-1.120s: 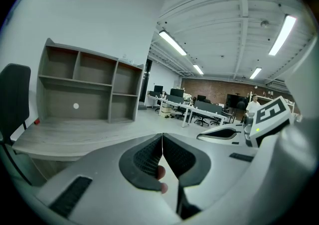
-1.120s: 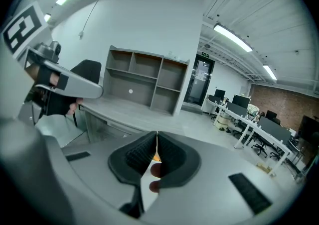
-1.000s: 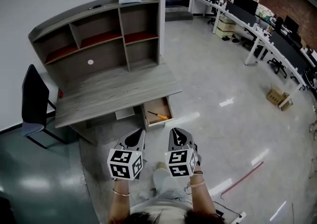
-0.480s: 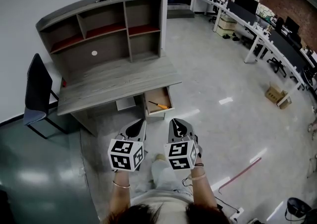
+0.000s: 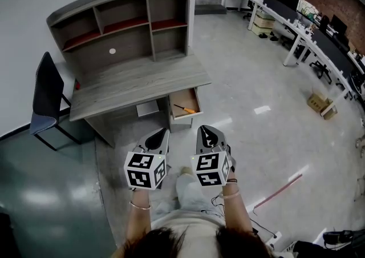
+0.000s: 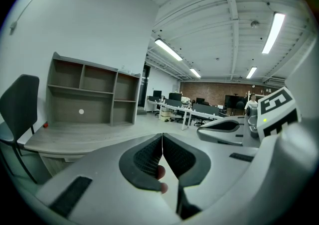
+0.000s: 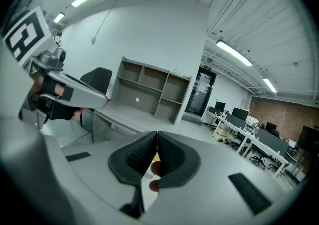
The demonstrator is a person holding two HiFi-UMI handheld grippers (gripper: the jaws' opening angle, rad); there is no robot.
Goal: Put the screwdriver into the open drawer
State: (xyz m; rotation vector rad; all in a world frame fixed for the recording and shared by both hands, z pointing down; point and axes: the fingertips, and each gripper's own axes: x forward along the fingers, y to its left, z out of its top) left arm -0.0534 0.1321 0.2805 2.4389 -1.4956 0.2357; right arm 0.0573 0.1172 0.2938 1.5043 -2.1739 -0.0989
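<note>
My left gripper [image 5: 158, 135] and right gripper [image 5: 206, 132] both have their jaws pressed together on nothing, held side by side well back from the grey wood-grain desk [image 5: 137, 83]. The orange-handled screwdriver [image 5: 185, 108] lies inside the open wooden drawer [image 5: 198, 103] under the desk's right end. I judge the job done; the risk is the drawer standing pulled out, where my legs could knock it and jolt the tool

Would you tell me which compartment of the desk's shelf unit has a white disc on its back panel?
The wide lower-left compartment, above the desktop, bears the white disc; the others show none; the upper three have red floors.
</note>
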